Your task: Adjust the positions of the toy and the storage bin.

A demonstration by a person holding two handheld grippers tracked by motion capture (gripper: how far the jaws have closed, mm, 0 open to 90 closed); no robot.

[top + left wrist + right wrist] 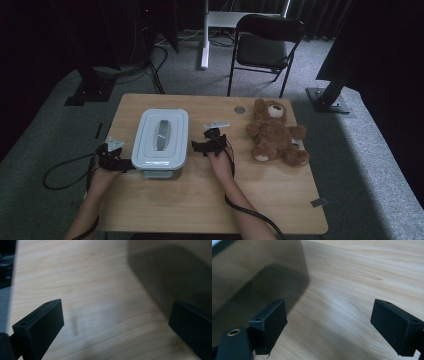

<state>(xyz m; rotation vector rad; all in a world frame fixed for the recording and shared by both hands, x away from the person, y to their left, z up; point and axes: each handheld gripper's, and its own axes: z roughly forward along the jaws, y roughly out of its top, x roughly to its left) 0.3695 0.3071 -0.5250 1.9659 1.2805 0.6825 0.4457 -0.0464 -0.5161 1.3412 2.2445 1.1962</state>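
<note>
A pale grey plastic box (160, 142) with a lidded top and a handle stands on the wooden table (210, 200), left of centre. My left gripper (114, 161) sits just left of the box, open, its jaws wide apart over bare wood (115, 322); the box wall (170, 272) fills the upper right of the left gripper view. My right gripper (206, 146) is close beside the box's right side, open (329, 325), with the box wall (254, 277) at the left of its view. A brown teddy bear (275, 134) lies to the right.
A black folding chair (267, 45) and a white stand leg (204, 35) are on the carpet beyond the table. Dark frame posts stand at both sides. A round grommet (239, 109) is near the table's far edge. Cables trail off the left.
</note>
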